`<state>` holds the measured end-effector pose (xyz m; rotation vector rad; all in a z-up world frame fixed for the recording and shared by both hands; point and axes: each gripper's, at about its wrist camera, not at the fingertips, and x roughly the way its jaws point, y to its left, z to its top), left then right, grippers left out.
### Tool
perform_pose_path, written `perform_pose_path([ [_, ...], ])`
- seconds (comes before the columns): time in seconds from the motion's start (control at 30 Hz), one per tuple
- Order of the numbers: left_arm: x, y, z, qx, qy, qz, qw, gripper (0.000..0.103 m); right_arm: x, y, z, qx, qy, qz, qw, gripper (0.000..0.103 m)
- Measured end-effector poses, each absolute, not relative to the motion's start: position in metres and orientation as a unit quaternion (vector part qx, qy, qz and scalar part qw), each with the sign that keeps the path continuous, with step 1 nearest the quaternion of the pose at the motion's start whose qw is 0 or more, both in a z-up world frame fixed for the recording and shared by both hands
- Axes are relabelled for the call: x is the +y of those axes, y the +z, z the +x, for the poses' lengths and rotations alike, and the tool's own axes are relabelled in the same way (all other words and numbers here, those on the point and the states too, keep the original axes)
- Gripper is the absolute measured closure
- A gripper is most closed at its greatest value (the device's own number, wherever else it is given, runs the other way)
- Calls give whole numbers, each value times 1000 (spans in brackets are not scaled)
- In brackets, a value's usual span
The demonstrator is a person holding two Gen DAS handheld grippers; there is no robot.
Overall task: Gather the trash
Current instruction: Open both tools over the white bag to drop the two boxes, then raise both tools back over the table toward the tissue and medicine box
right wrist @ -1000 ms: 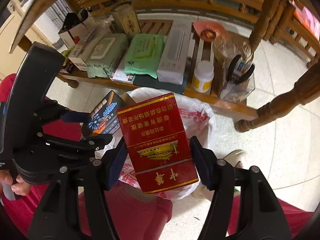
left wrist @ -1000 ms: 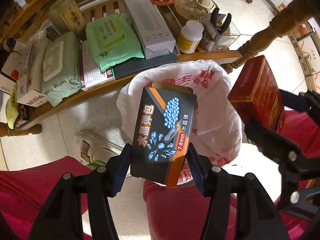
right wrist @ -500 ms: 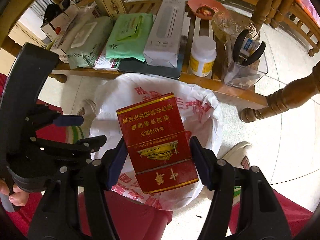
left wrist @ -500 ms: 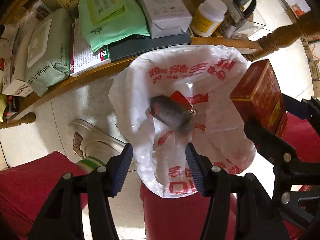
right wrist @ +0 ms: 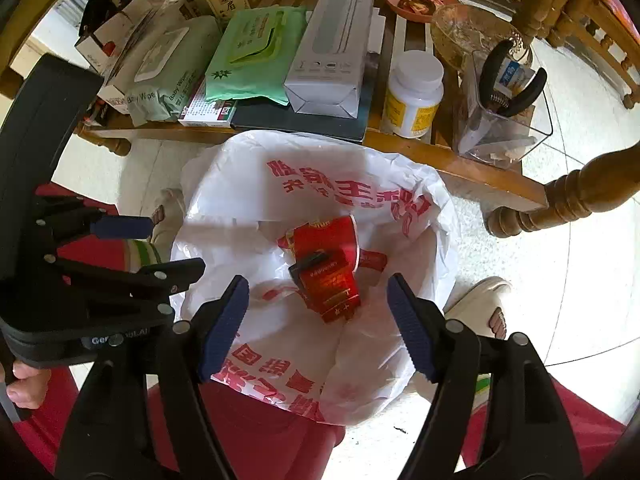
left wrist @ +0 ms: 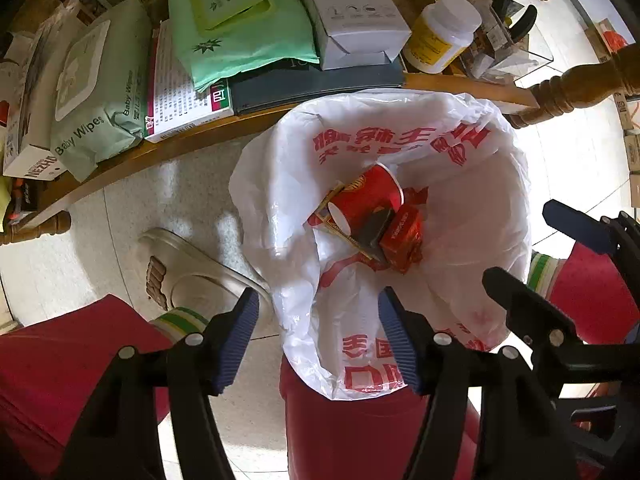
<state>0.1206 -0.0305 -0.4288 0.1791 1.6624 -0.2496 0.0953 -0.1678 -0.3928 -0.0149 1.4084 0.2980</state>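
A red bin lined with a white plastic bag printed in red stands on the floor below both grippers; the bag fills the middle of the right wrist view too. Inside lie a red paper cup, a dark box and a red carton; the red carton rests on the cup. My left gripper hangs over the bag's near rim, jaws opening, nothing between them. My right gripper hovers above the bag, jaws opening and empty. Its fingers show at the right of the left view.
A low wooden shelf behind the bin carries baby wipes, a green pack, a white box, a pill bottle and a clear holder with pliers. A turned table leg stands right. Slippered feet and red trousers flank the bin.
The dark box left my left gripper and fell into the bag. The red carton then dropped out of my right gripper onto it. Both grippers sank toward the bin and widened.
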Motion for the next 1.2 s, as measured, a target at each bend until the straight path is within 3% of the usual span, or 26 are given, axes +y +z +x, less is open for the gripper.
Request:
perform_pose_path([
  [0.4,-30,-422,119,730,-110,79,670,40,-166,-384,92,636,133,-11,760,33],
  [0.7,-21,-388,106,714,-120,70,686,28,-164,-351,77,613,144,2,777,31],
  [0.77,-14,-369,99,706,-122,61,695,24,-164,-333,71,600,149,-2,786,23],
  [1.2,49,-188,81,636,-95,-14,765,15,-191,-159,52,470,189,-6,862,8],
])
